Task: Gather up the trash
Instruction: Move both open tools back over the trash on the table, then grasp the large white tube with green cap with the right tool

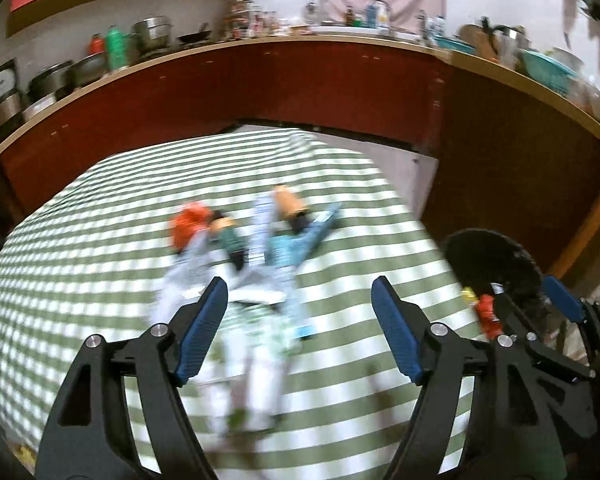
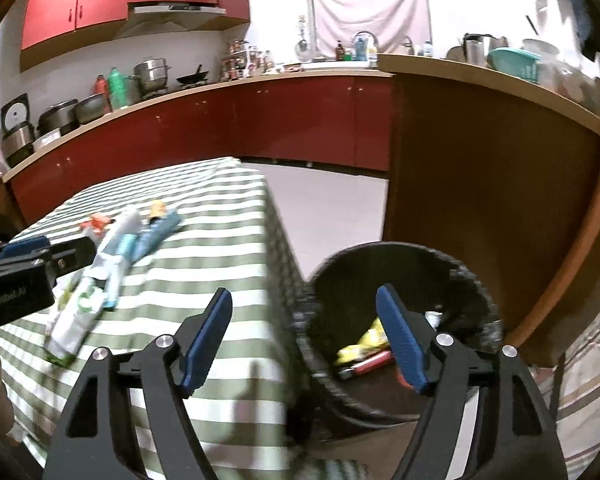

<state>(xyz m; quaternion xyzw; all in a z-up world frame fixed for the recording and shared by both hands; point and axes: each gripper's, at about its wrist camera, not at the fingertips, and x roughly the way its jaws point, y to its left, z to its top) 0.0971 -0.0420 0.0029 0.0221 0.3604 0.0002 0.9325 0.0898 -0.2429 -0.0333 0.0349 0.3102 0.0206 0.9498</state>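
Observation:
A blurred heap of trash lies on the green-and-white striped tablecloth: an orange wrapper, a teal tube and a white-and-green tube. My left gripper hovers open just above the near end of the heap, with nothing between its pads. In the right wrist view my right gripper is open and empty, straddling the table edge and the rim of the black bin. Inside the bin lie a yellow wrapper and a red item. The same heap lies at the left.
The bin stands on the floor off the table's right edge. A brown counter panel rises right behind it. Red kitchen cabinets with pots and bottles on top run along the back. Pale floor lies between table and cabinets.

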